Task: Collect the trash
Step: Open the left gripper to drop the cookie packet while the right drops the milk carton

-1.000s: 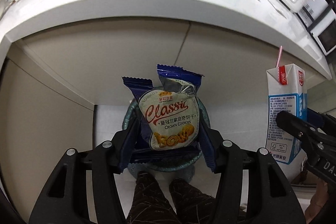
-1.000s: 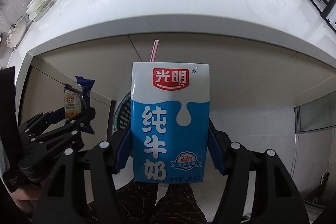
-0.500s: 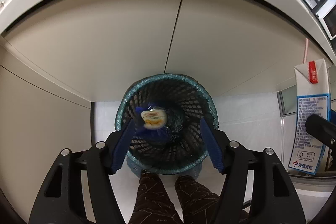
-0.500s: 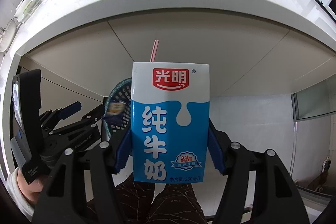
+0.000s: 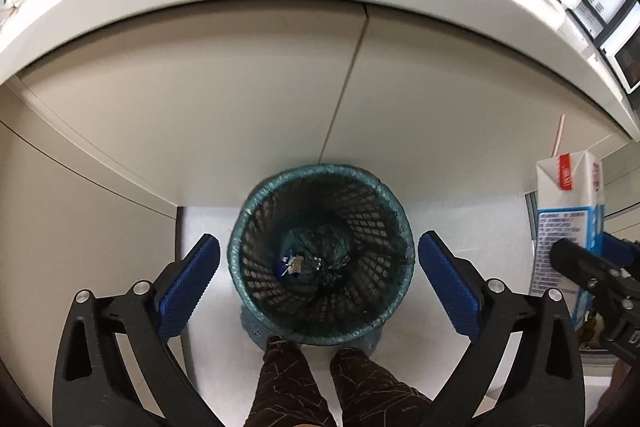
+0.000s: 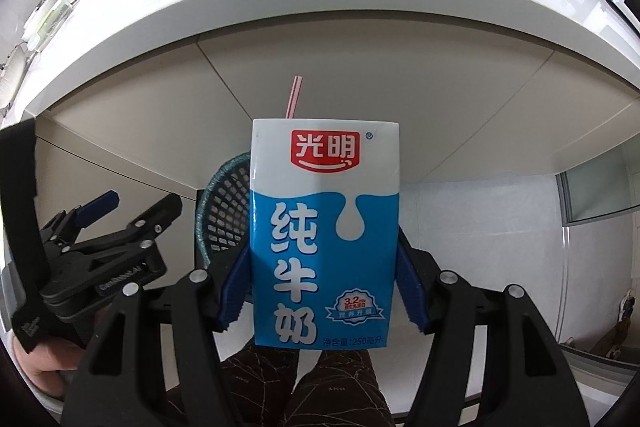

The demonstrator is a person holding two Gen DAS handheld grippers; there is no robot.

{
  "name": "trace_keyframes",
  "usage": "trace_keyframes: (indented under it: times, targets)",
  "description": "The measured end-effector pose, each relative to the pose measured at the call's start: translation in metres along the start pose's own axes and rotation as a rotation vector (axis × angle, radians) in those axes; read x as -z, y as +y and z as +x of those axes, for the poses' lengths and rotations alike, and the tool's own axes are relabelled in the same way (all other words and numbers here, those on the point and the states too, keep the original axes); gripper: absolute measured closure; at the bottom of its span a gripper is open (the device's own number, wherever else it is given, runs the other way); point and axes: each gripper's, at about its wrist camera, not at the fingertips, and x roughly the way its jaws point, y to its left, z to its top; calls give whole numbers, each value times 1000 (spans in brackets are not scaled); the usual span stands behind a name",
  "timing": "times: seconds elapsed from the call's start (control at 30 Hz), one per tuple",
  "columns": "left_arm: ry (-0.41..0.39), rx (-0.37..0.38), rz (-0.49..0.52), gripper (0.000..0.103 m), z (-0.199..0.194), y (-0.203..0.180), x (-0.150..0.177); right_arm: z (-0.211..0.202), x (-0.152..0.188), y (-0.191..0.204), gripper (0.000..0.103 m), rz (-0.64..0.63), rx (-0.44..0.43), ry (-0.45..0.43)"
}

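**Wrapper in the bin, milk carton clamped**

Left gripper (image 5: 319,263) above the bin (image 5: 256,195), jaws opening with nothing between them. Down at the bottom, a small blue wrapper (image 5: 294,263), probably the biscuit packet; print too small to read. Right gripper (image 6: 324,291) clamped on a milk carton (image 6: 325,227), held upright beside the bin: red "光明" logo, "纯牛奶", "3.2" badge, "250毫升". Pink straw (image 6: 293,97) sticking up from the top.
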Motion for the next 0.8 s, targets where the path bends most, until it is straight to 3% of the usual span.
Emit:
trace_keyframes:
  times: [0.3, 0.8]
  targets:
    - [-51, 1, -14, 6, -35, 34, -16, 9, 1, 35, 43, -46, -34, -17]
    - [-11, -35, -40, 6, -38, 80, -7, 42, 14, 79, 42, -98, -25, 28]
